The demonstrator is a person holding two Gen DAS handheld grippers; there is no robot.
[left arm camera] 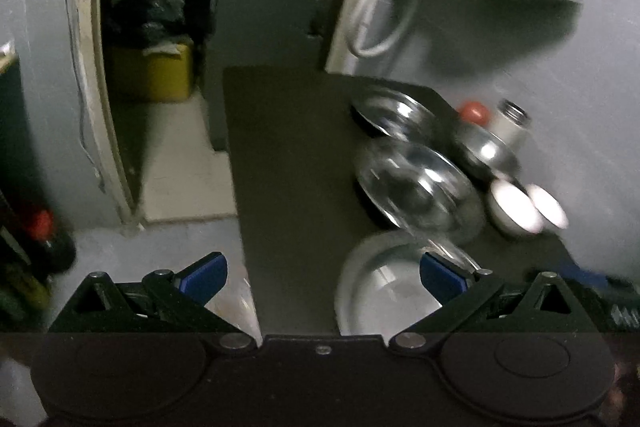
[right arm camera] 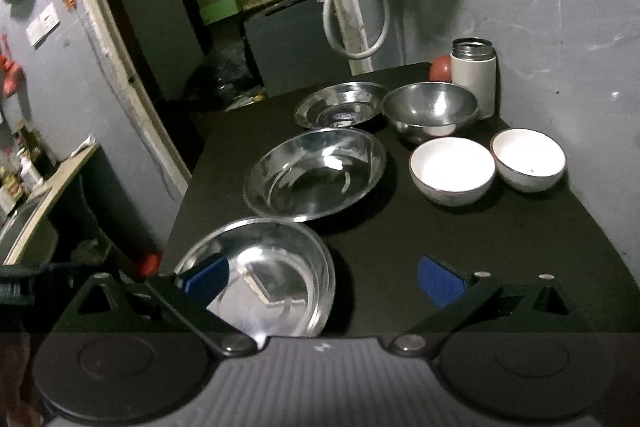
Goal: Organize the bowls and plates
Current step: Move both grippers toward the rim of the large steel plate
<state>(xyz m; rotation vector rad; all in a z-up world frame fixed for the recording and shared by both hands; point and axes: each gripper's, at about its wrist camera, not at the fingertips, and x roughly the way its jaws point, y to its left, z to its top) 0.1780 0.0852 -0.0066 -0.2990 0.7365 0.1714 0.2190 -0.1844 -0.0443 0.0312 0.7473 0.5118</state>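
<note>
Where dishes crowd, thermos [right arm camera: 474, 77] beside tomato [right arm camera: 440, 68]

on the black table [right arm camera: 500, 227]: 3 shallow steel plates, near [right arm camera: 260, 275], middle [right arm camera: 316, 175], far [right arm camera: 340, 105]. 1 deep steel bowl [right arm camera: 430, 107]. 2 white bowls, side by side, left [right arm camera: 452, 171] and right [right arm camera: 528, 159]. 1 white flask [right arm camera: 474, 79] with steel rim. 1 red round object [right arm camera: 440, 69] beside the flask, kind unclear. left wrist view blurred; same 3 plates countable there, nearest [left arm camera: 384, 283].
</note>
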